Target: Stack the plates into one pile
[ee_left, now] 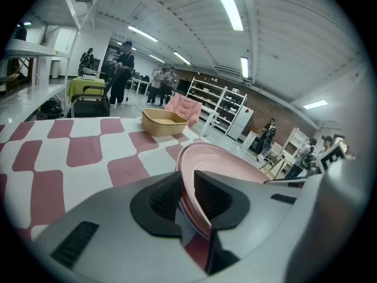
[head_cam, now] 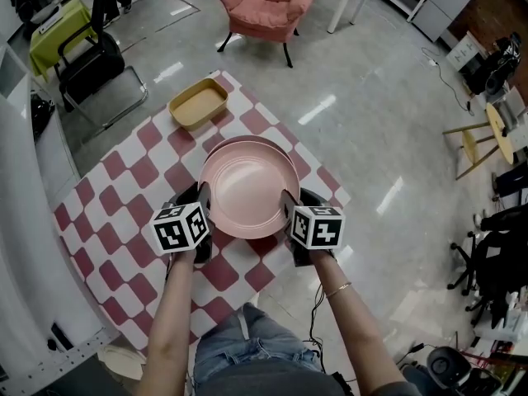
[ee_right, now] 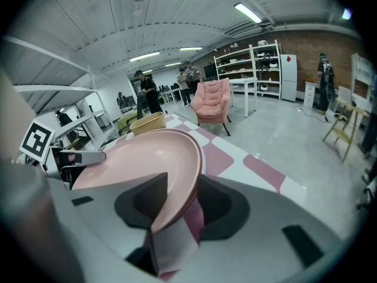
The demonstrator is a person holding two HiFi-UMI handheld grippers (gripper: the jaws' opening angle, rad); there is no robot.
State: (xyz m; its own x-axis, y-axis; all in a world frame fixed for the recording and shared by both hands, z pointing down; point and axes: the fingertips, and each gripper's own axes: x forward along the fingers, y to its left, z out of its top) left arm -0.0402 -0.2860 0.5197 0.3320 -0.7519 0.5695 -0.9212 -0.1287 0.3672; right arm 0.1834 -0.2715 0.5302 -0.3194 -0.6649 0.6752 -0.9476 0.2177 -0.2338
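Note:
A large pink plate (head_cam: 247, 186) lies over the red-and-white checked table (head_cam: 124, 188). The rim of a second plate (head_cam: 247, 141) shows just beyond its far edge. My left gripper (head_cam: 204, 202) is shut on the pink plate's left rim, and my right gripper (head_cam: 290, 210) is shut on its right rim. In the left gripper view the pink plate (ee_left: 227, 167) runs between the jaws of the left gripper (ee_left: 187, 196), with layered edges under it. The right gripper view has the pink plate (ee_right: 147, 158) pinched in the right gripper (ee_right: 182, 202). Whether the plate touches the table is hidden.
A tan rectangular tray (head_cam: 198, 104) sits at the table's far end. A pink armchair (head_cam: 268, 2) and a black chair (head_cam: 95, 64) stand on the floor beyond. The table's right edge (head_cam: 330, 190) runs close to my right gripper. People stand far off.

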